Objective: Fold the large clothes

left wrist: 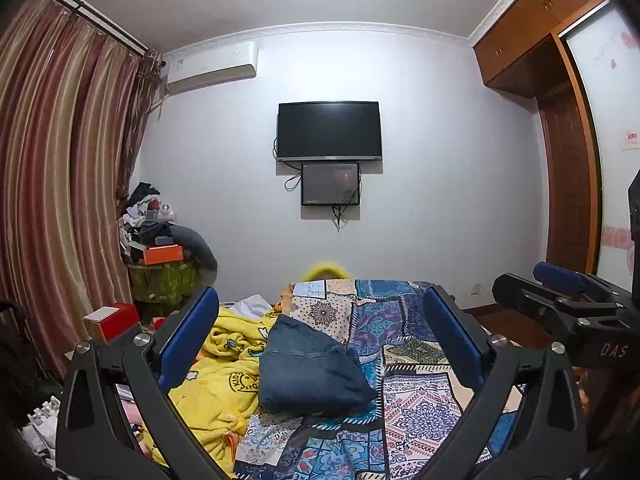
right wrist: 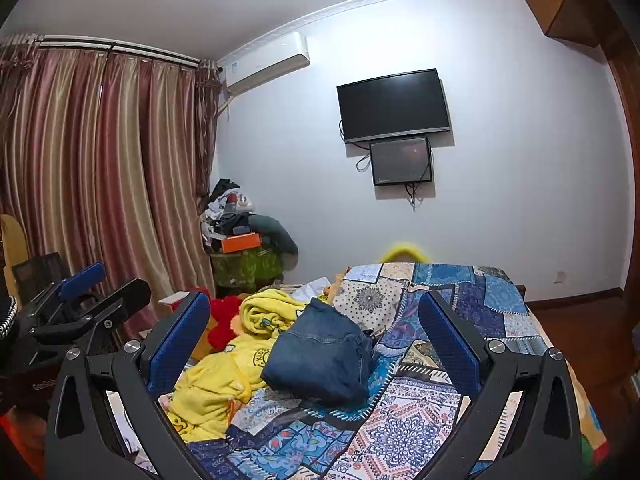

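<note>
I see the bed under its blue patchwork quilt with paisley and floral panels [left wrist: 420, 408] [right wrist: 404, 412] filling the lower half of both views. A rumpled yellow fleece blanket with cartoon prints [left wrist: 216, 392] [right wrist: 212, 384] lies along the quilt's 9 o'clock side. The folded dark blue denim garment [left wrist: 312, 368] [right wrist: 324, 356] rests on the quilt as a thick bundle, touching the blanket's edge.

My left hand-held gripper [left wrist: 320, 344] is released, its blue-padded fingers spread wide and holding nothing; the denim sits between them, ahead at 12 o'clock and clear of both pads. My right hand-held gripper [right wrist: 316, 344] is likewise spread and empty, the denim lying between its fingers, nearer the 9 o'clock pad, not touching it. The right hand-held gripper shows at 3 o'clock in the left view.
</note>
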